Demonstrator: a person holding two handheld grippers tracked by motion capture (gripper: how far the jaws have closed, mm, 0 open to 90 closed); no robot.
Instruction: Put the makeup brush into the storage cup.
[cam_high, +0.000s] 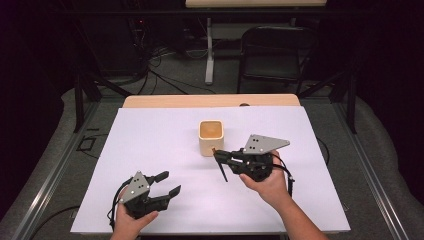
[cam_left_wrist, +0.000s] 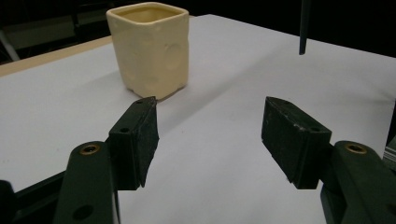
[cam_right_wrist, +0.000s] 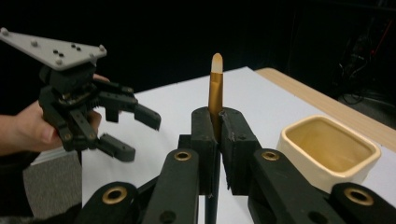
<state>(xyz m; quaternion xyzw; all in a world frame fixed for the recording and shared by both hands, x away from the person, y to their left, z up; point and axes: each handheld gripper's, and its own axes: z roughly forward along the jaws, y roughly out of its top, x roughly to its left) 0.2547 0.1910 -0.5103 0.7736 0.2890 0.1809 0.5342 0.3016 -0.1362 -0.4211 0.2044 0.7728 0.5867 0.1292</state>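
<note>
One brush (cam_right_wrist: 216, 84), gold ferrule and pale tip, is clamped between the closed jaws of the right gripper (cam_right_wrist: 218, 140); its dark handle hangs below them, just beside the cream square cup (cam_high: 211, 137). In the right gripper view the tip rises above the jaws; the high view shows the handle slanting down over the white sheet (cam_high: 150, 150) in front of the cup. Left gripper (cam_high: 167, 183), well apart from the cup toward the person, has its jaws apart with nothing between them.
</note>
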